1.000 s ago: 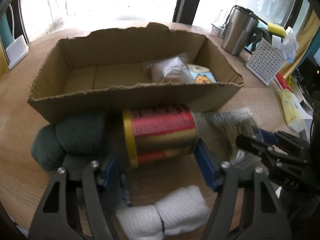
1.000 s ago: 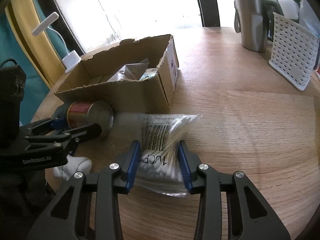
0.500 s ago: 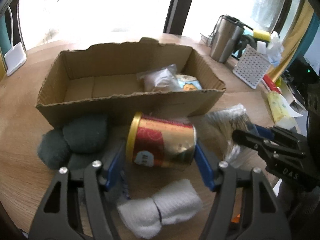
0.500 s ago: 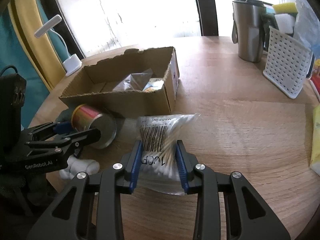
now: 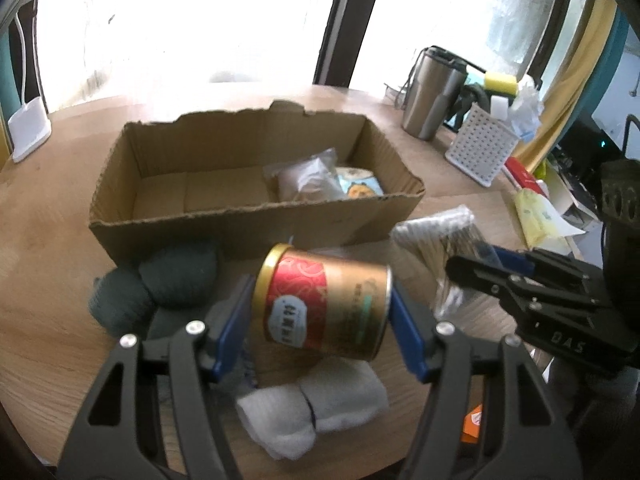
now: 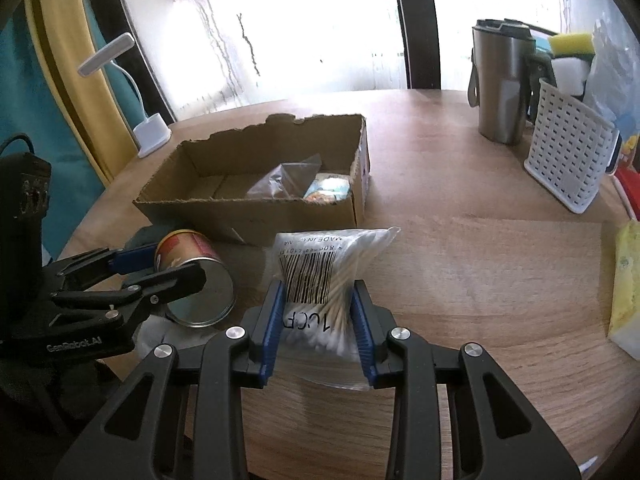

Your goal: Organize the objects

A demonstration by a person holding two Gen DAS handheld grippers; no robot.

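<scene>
My left gripper is shut on a red and gold can, held on its side above the table in front of the open cardboard box. The can also shows in the right wrist view. My right gripper is shut on a clear bag of cotton swabs, lifted to the right of the can; the bag also shows in the left wrist view. The box holds a grey packet and a small printed packet at its right end.
Dark green socks lie before the box, white socks under the can. A steel tumbler, a white basket and a yellow pack stand to the right. A white lamp base is far left.
Both grippers have risen and drawn back from the box. The can and the swab bag have left the table, and the can has tilted.
</scene>
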